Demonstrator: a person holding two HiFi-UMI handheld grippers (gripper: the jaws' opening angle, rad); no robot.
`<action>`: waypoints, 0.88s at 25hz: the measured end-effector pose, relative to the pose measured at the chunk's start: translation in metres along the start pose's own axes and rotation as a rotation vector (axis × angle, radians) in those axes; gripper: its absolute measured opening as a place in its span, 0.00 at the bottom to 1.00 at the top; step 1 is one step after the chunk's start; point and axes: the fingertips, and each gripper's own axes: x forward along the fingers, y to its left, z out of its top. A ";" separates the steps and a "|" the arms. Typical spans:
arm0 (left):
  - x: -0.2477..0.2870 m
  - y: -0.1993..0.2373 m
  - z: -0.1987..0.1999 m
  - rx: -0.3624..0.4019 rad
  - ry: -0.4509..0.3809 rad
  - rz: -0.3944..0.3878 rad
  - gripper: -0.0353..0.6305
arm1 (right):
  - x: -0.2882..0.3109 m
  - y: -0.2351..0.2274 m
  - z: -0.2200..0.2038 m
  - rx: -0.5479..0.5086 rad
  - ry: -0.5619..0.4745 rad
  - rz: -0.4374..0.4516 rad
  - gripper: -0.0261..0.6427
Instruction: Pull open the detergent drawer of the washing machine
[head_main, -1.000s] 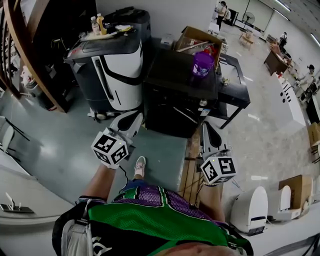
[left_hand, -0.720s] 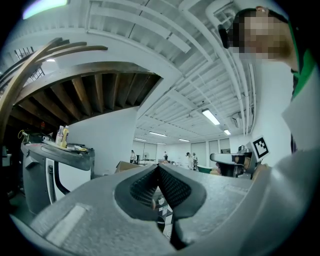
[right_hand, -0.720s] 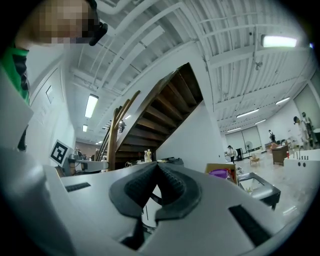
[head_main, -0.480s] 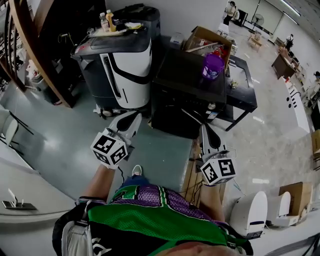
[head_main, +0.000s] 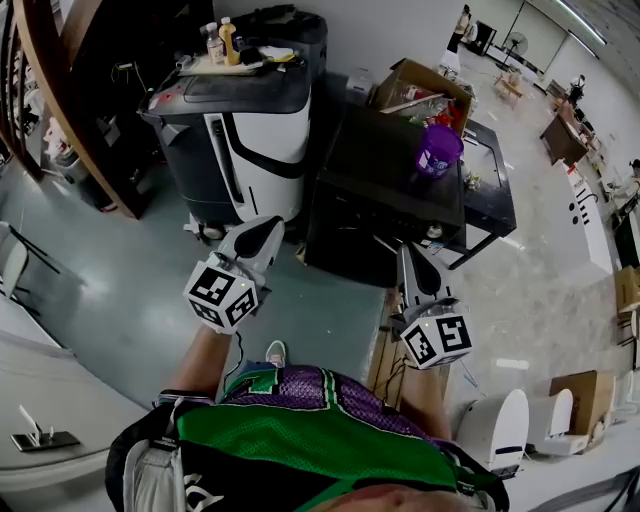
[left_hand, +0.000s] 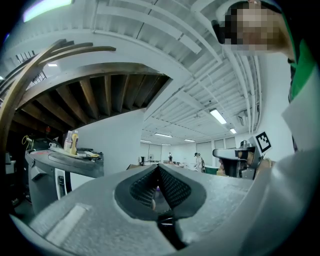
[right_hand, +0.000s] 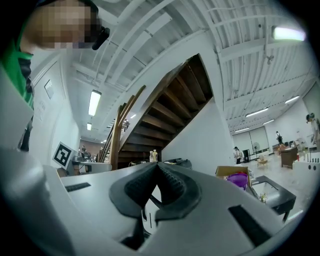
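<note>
Both grippers hang in the air just short of the dark washing machine (head_main: 385, 185), touching nothing. The left gripper (head_main: 270, 224) has its jaws pressed together with nothing between them, and so does the right gripper (head_main: 405, 250). The machine sits on a grey-green floor (head_main: 120, 270), squeezed between a white-and-black unit (head_main: 250, 130) and a black table (head_main: 490, 190), with a purple cup (head_main: 438, 152) on top. Can't pick out the detergent drawer from up here. There's a wooden staircase (head_main: 45, 90) off to the left.

Purple cup (head_main: 438, 150) nr cardboard box (head_main: 423, 82); 2 bottles (head_main: 229, 40) upper-left.
</note>
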 end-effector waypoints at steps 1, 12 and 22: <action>0.004 0.010 0.000 -0.001 -0.003 -0.004 0.08 | 0.010 0.001 -0.001 -0.001 0.002 -0.001 0.04; 0.042 0.102 -0.012 0.027 0.024 -0.073 0.08 | 0.105 0.010 -0.031 0.024 0.018 -0.052 0.04; 0.059 0.138 -0.018 -0.012 0.029 -0.142 0.08 | 0.145 0.015 -0.047 0.046 0.026 -0.091 0.04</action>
